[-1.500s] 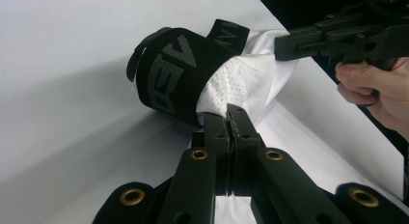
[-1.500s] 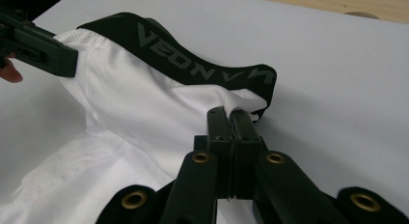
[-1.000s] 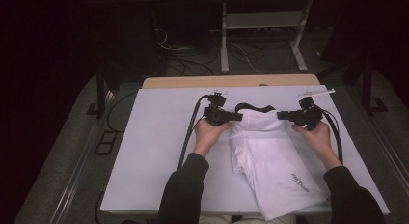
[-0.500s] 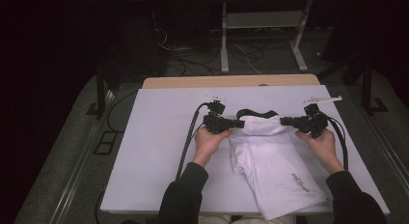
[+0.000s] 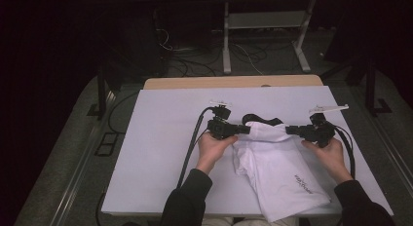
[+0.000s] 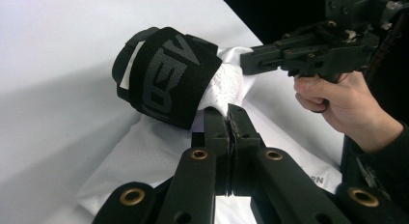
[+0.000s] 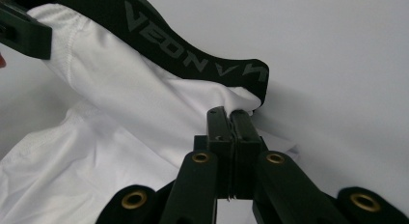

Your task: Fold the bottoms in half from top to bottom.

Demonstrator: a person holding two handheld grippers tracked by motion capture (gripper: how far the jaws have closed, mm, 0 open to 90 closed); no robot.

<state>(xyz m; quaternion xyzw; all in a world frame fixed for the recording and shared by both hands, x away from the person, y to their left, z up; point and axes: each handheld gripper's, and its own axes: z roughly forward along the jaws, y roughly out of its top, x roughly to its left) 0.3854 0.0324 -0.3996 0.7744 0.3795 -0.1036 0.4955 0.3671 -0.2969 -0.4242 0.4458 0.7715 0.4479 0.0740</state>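
**A:** ok, high view first. There's a white garment (image 5: 280, 175) with a black waistband (image 5: 261, 120) lying on the white counter (image 5: 160, 153), right of the middle, running from the centre down toward the near edge. The left gripper (image 5: 246, 130) sits at the left of its top edge and the right gripper (image 5: 290, 130) at the right of it, both pointing inward at each other, with the waistband between them. A hand is wrapped around each one, dark sleeves coming in from the bottom. Cables trail off both.

**B:** can you tell if the fingers are actually holding anything?

**A:** left gripper view settles it for that side. The fingers (image 6: 215, 122) are pressed tight together with white cloth (image 6: 159, 147) pinched at their tips, just below the waistband (image 6: 166, 74), which is bunched into a loop and lifted off the counter (image 6: 53, 50). Grey lettering runs along the band. Farther off you see the other gripper (image 6: 251, 60) nosing into the white fabric next to the band, with the hand (image 6: 345, 101) behind it.

**B:** and the right one?

**A:** right gripper view, same deal. Fingers (image 7: 243, 125) closed narrow, clamped on a fold of the white cloth (image 7: 111, 89) right at the end of the waistband (image 7: 193, 60). The band arcs up and away to the left, the rest of the cloth sags down onto the counter (image 7: 337, 64).
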